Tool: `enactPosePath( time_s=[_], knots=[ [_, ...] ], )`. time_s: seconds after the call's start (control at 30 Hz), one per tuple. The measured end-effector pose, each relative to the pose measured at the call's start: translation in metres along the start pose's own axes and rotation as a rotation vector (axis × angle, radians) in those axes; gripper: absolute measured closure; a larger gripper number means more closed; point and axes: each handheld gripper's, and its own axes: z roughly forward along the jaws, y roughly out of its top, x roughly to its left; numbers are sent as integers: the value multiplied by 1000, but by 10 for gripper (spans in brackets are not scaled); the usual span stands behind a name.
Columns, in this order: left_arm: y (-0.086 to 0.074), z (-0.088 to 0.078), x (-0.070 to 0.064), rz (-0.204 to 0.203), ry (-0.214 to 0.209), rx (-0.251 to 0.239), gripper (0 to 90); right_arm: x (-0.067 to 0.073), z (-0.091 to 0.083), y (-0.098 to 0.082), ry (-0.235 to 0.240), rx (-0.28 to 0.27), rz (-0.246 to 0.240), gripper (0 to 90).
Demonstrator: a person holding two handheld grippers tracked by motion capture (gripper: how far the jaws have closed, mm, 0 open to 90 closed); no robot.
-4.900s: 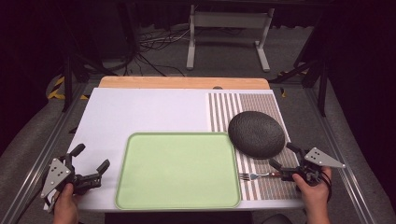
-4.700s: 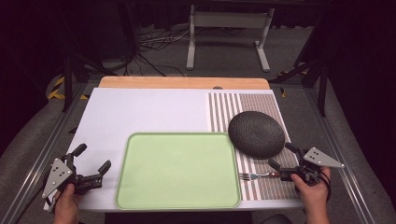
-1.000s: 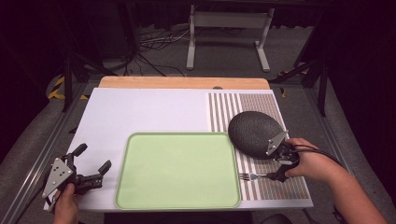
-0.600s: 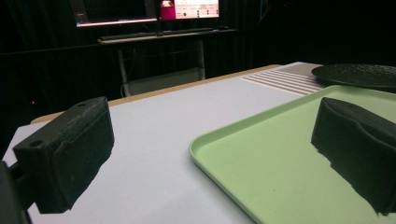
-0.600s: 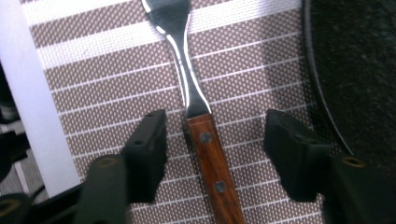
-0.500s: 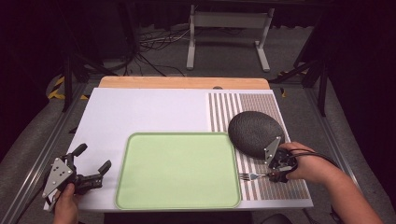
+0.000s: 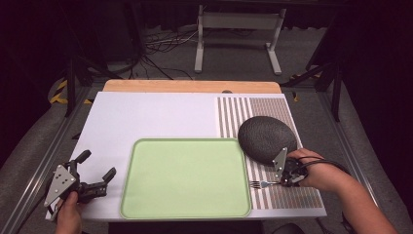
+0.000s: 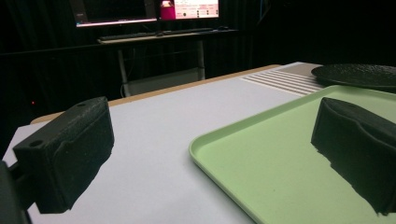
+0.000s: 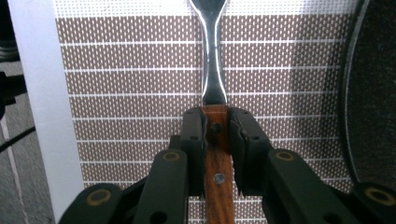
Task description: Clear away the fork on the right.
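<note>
A fork [image 7: 260,184] with a wooden handle lies on the striped placemat [image 7: 292,197] at the front right, its tines toward the green tray [image 7: 185,142]. My right gripper [image 7: 283,182] has just been closing and is now shut on the handle. In the right gripper view the pads [image 9: 192,135] press both sides of the wooden handle, and the fork's metal neck [image 9: 215,70] runs away from my right gripper [image 9: 215,126]. My left gripper [image 7: 98,165] rests at the front left, open, with nothing between its jaws. In its own view my left gripper [image 8: 215,144] straddles the tray's corner [image 8: 219,135].
A dark round plate [image 7: 265,136] lies on the placemat just behind the right hand, overlapping the tray's far right corner. It also shows in the right gripper view as the plate's rim [image 9: 373,93] and in the left gripper view as the plate [image 8: 359,74]. White table surface [image 7: 146,117] stretches behind the tray.
The right hand came in from the table's right front edge to the fork beside the plate, and its jaws closed on the handle. The left gripper stayed where it was.
</note>
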Motion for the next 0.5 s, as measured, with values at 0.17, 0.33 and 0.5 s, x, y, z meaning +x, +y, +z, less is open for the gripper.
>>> enactPosePath(
  time_s=[0.17,0.33,0.5],
  knots=[
    [0,0,0,0,0,0,0,0,0,2,-1,9,-21,776],
    [0,0,0,0,0,1,0,1,0,1,-2,7,-12,779],
    [0,0,0,0,0,1,0,0,-1,0,-7,-4,-5,781]
  ],
)
